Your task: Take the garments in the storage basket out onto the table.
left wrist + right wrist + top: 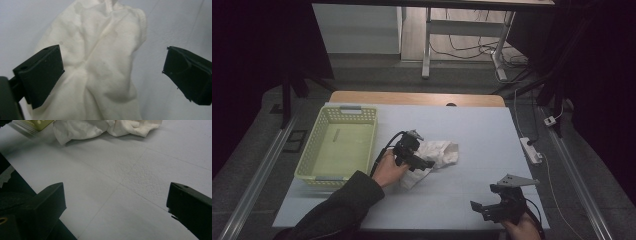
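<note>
A crumpled white cloth [440,152] lies near the middle of the pale foam-covered table [477,130]. My left gripper [424,164] hangs over the cloth's left part, held by a hand in a dark sleeve. In the left gripper view its jaws stand wide apart, open [112,66], with the cloth [100,55] below and between them, the pads not pressing on it. My right gripper [480,208] rests near the table's front right edge, open [116,202], with bare foam between its jaws. The cloth [100,127] lies farther off in that view.
A pale green plastic basket [312,142] stands on the left of the table, with nothing visible in it; its corner [40,123] appears in the right gripper view. A white power strip [530,150] lies on the floor to the right. Desk legs and cables stand beyond.
</note>
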Demonstrator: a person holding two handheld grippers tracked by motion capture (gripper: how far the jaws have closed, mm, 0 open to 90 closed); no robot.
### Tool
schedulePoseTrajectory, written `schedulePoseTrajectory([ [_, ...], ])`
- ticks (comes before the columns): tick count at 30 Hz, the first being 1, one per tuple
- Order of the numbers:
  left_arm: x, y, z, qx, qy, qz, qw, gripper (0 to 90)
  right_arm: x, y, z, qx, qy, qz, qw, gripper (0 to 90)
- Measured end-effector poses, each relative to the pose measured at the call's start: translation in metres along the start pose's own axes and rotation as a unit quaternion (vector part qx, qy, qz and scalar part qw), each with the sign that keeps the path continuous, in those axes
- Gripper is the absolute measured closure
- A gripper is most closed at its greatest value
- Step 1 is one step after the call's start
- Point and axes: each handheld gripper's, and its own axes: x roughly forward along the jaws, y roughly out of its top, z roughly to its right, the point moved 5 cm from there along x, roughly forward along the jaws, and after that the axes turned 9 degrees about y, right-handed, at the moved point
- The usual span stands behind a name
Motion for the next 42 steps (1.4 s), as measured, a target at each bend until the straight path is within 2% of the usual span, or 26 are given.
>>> schedulePoseTrajectory([
  [9,-0.007,0.001,0.005,0.011,-0.011,0.014,0.9998,0.0,0.0,0.0,0.0,-0.001,0.001,0.0,1.0,1.8],
  [14,-0.014,0.001,0.007,0.03,-0.023,0.017,0.9991,0.0,0.0,0.0,0.0,-0.002,0.001,0.0,1.0,1.8],
  [18,-0.02,0.002,0.007,0.021,-0.04,0.028,0.9986,0.0,0.0,0.0,-0.001,-0.003,0.002,0.0,1.0,1.8],
  [22,-0.025,0.002,0.007,0.023,-0.035,0.037,0.9984,0.0,0.0,0.0,-0.001,-0.004,0.003,-0.001,1.0,1.8],
  [30,-0.034,0.002,0.011,0.029,-0.042,0.05,0.9975,0.2,0.0,0.0,-0.001,-0.004,0.003,-0.001,1.0,1.8],
  [42,-0.052,-0.006,0.01,0.025,-0.039,0.062,0.997,0.2,0.001,0.0,-0.001,-0.005,0.004,-0.003,1.0,1.8],
])
